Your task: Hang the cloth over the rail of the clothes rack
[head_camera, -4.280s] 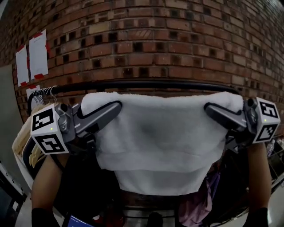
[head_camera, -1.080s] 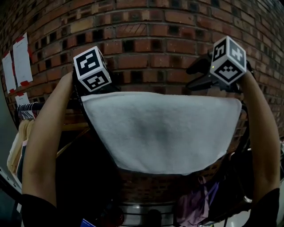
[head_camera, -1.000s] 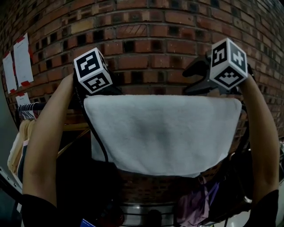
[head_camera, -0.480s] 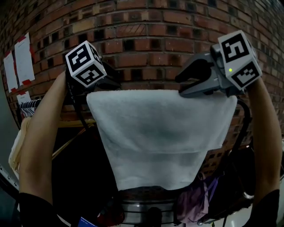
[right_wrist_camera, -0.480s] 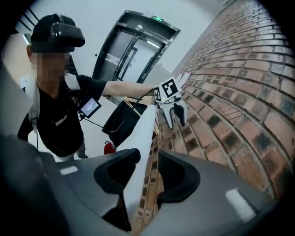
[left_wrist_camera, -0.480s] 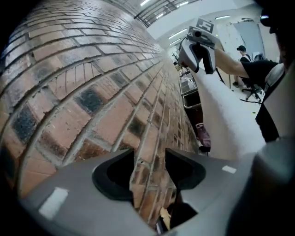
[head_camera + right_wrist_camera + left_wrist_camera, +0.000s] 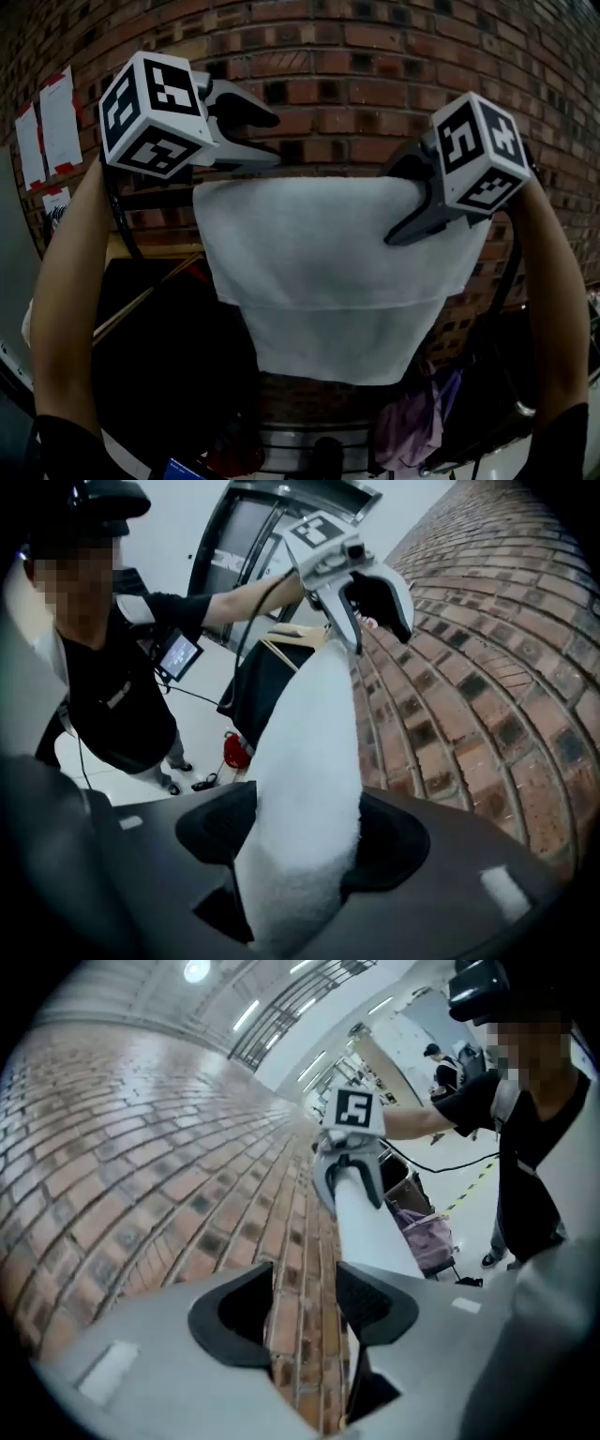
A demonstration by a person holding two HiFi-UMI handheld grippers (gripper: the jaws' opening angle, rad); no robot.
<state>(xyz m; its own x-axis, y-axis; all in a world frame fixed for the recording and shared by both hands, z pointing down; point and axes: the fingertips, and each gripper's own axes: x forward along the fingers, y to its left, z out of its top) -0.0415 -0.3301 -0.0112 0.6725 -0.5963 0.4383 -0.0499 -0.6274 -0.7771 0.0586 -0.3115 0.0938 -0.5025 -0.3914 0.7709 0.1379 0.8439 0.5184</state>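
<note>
– Cloth, the thick white terry one (image 7: 328, 244): where is it?
– Draped over the black rail (image 7: 167, 194) of the clothes rack, in front of the red brick wall (image 7: 356, 56). Its top fold lies along the rail and covers most of it. Two layers hang on the near side, a shorter one in front and a longer one showing below it.
– And the left gripper (image 7: 267, 141)?
– Held above the cloth's top left corner, clear of the fabric. Its jaws stand apart, and the left gripper view shows only brickwork between them. The cloth's top edge runs past just beside one jaw, toward the other gripper.
– The right gripper (image 7: 387, 206)?
– At the cloth's top right corner, tilted downward. Its jaws have just been opening and stand wide. The right gripper view shows the cloth's fold standing between them and filling most of the gap, but the fabric does not look squeezed.
– Anything else around?
– White paper sheets (image 7: 45, 117) stuck to the wall with red tape at the left, and a purple bag (image 7: 412, 422) low down, below the cloth's hanging edge.
</note>
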